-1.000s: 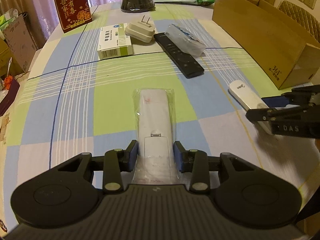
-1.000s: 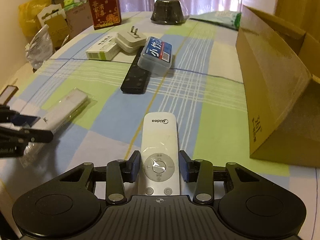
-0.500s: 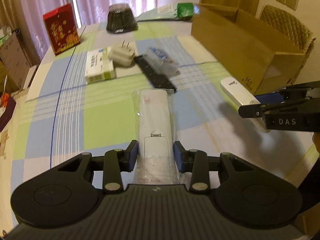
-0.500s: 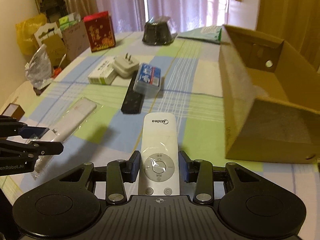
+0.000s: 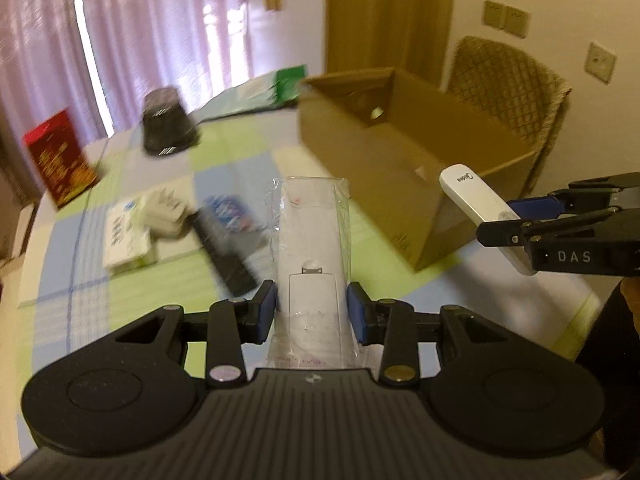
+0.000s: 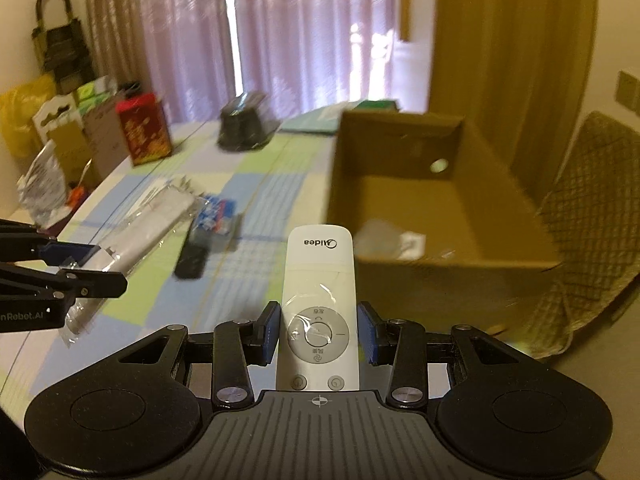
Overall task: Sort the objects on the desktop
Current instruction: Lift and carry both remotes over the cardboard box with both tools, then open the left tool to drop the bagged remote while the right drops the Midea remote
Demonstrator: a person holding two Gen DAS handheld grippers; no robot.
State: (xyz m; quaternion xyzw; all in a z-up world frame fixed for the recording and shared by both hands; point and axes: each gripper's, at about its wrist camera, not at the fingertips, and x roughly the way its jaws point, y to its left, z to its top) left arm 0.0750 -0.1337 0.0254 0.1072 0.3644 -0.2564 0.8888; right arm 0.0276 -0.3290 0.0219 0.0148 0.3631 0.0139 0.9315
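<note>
The left hand-held gripper [image 5: 312, 308] clamps a white remote in a clear plastic sleeve [image 5: 310, 248] near its lower end, raised above the table [image 5: 248, 152]. The right hand-held gripper [image 6: 319, 334] grips a white Midea remote [image 6: 319, 280] across its button pad, facing the open cardboard box [image 6: 400, 152]. Both look light and rigid; the sleeve is probably slippery, so squeezing the hard body suits best.

The black remote [image 5: 226, 258], white box [image 5: 126, 240] and plug adapter [image 5: 164, 216] smear with motion blur; the pale things [image 6: 390, 240] in the cardboard box [image 6: 500, 258] stay unidentifiable.
</note>
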